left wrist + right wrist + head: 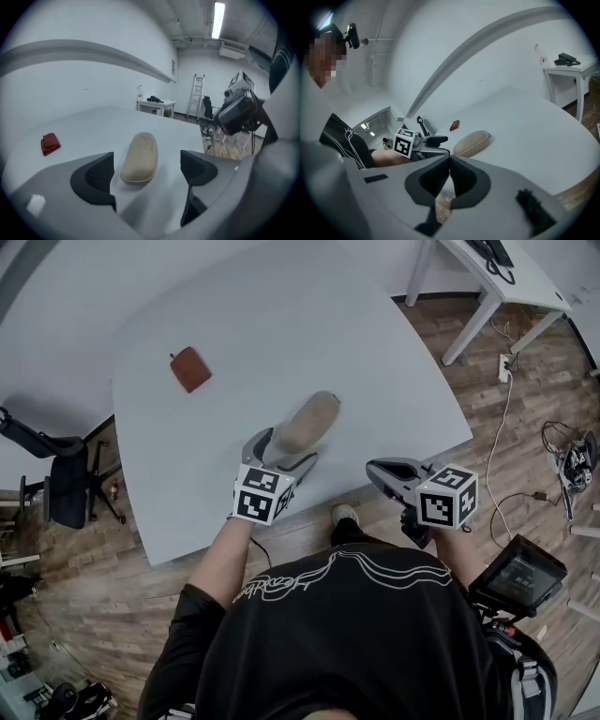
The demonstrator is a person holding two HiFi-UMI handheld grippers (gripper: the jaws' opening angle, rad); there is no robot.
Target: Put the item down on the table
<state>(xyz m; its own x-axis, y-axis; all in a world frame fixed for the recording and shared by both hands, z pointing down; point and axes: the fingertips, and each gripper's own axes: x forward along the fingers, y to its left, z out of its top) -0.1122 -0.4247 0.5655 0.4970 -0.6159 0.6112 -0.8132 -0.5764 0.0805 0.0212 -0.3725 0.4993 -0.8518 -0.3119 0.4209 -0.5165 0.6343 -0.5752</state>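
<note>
A beige oval case (307, 421) lies on the white table (281, 315) near its front edge. My left gripper (281, 452) stands open around the case's near end. In the left gripper view the case (139, 157) rests flat between the two dark pads (96, 176), with a gap on each side. My left gripper (147, 171) touches nothing. My right gripper (380, 471) hovers at the table's front edge, right of the case, shut and empty. In the right gripper view its jaws (450, 171) meet, and the case (471, 143) lies beyond them.
A small red pouch (190, 368) lies further back on the left of the table. An office chair (66, 488) stands off the table's left side. A white desk (497, 277) and loose cables (511, 399) on the wood floor are at the right.
</note>
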